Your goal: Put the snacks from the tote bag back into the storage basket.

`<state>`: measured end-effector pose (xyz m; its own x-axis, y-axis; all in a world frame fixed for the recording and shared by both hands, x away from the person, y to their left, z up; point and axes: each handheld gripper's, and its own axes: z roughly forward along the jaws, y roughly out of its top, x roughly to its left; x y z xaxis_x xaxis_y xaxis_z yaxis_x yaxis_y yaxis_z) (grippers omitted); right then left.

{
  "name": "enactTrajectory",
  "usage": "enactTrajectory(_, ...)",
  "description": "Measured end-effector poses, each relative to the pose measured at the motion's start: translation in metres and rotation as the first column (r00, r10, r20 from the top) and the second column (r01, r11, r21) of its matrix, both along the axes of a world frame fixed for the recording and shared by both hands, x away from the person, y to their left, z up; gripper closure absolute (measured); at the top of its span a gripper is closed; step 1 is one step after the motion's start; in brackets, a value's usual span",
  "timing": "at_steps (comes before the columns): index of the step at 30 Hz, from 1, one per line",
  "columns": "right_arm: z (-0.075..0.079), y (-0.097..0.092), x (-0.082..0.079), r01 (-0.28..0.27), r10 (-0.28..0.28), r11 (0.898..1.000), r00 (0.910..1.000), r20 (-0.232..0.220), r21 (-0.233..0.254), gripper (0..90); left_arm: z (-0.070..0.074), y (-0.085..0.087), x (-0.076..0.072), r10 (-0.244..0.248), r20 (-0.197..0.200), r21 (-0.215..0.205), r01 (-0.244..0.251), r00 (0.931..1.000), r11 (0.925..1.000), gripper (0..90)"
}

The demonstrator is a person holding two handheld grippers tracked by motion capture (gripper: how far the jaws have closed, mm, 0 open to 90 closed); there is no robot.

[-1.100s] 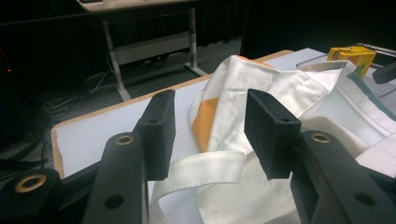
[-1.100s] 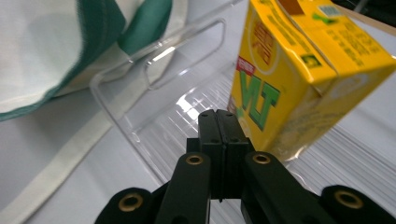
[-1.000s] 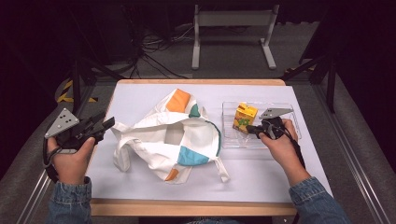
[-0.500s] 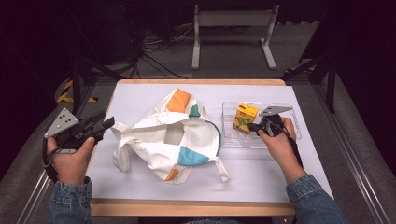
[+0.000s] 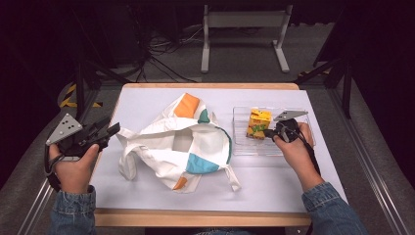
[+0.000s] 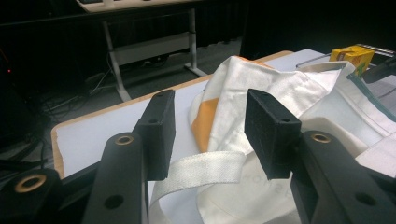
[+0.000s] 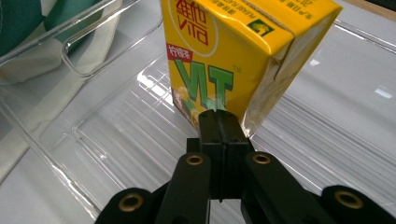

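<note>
Dark room, white-topped bench. Cloth tote bag lies mid-bench. Yellow drink carton stands in clear tray near right edge; my right gripper sits closed, empty, at its base. My left gripper spread wide near bag strap, probably to lift it.

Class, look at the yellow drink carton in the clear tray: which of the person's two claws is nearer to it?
Right. The right claw sits at the yellow drink carton in the clear tray, jaws shut. The left claw is open, far off beyond the cloth bag.
</note>
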<state>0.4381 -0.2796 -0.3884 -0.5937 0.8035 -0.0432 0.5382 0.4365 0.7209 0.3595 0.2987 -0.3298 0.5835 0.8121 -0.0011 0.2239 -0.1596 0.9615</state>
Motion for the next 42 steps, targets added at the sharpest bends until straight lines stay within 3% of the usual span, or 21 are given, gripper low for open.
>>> enactTrajectory(18,0.005,-0.008,0.002,0.056,-0.056,0.997,0.9984,0.007,-0.051,89.6,0.000,0.000,0.000,0.003,0.002,-0.001,-0.003,1.0000,1.0000,53.9)
enactTrajectory(21,0.005,-0.011,0.003,0.062,-0.063,0.998,0.9980,-0.003,-0.031,89.6,0.000,0.000,0.000,0.004,0.002,-0.002,-0.004,1.0000,1.0000,53.9)
enactTrajectory(26,0.005,-0.009,0.001,0.051,-0.051,0.998,0.9987,-0.002,-0.038,89.6,0.000,0.000,0.000,0.003,0.002,-0.001,-0.003,1.0000,1.0000,53.9)
enactTrajectory(32,0.014,-0.009,-0.007,0.036,-0.036,0.999,0.9991,0.020,-0.006,89.2,0.000,0.000,0.000,-0.003,-0.005,0.003,0.003,1.0000,1.0000,53.7)
enactTrajectory(36,0.027,-0.012,-0.018,0.006,-0.008,0.999,0.9985,0.054,0.037,81.7,0.000,-0.004,-0.001,-0.018,-0.015,0.014,0.018,0.9997,0.9997,53.1)
enactTrajectory(41,0.047,-0.022,-0.036,-0.078,0.065,0.992,0.9896,0.128,0.096,53.2,0.001,-0.008,-0.007,-0.040,-0.024,0.025,0.041,0.9989,0.9988,52.6)
enactTrajectory(42,0.047,-0.022,-0.036,-0.078,0.065,0.992,0.9896,0.128,0.096,53.2,0.001,-0.008,-0.007,-0.040,-0.024,0.025,0.041,0.9989,0.9988,52.4)
